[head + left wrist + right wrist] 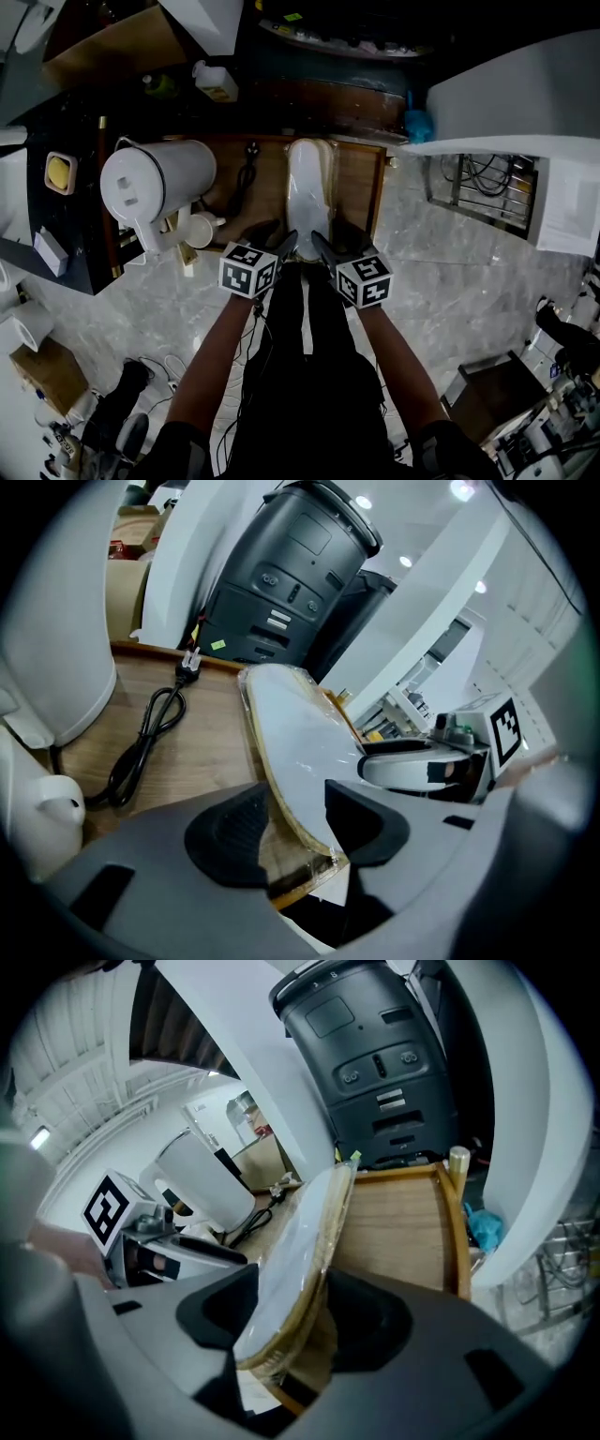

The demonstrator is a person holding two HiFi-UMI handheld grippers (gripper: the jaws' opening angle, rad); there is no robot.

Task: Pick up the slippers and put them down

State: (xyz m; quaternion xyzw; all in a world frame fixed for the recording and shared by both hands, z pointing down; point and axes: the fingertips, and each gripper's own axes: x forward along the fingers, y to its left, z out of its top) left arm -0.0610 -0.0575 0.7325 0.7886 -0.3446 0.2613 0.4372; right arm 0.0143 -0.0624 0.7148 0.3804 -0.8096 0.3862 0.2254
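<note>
A white slipper pack with a tan sole edge (pixel 309 187), wrapped in clear film, lies lengthwise on the wooden table (pixel 361 187). Both grippers meet at its near, heel end. My left gripper (pixel 275 236) comes in from the left. In the left gripper view the heel (pixel 300 752) sits between its wide-spread pads (pixel 234 836), with table showing beside the sole edge. My right gripper (pixel 333 239) comes in from the right, and its jaws also straddle the heel (pixel 295 1251). Neither pair of pads visibly presses on the pack. Each gripper shows in the other's view, the right one (pixel 436 761) and the left one (pixel 155 1246).
A big white kettle (pixel 155 183) stands at the table's left with a small white cup (pixel 199 228) in front. A black power cable (pixel 246 173) lies beside the slipper pack. A raised wooden rail (pixel 459 1232) edges the table's right. A dark appliance (pixel 291 574) stands behind.
</note>
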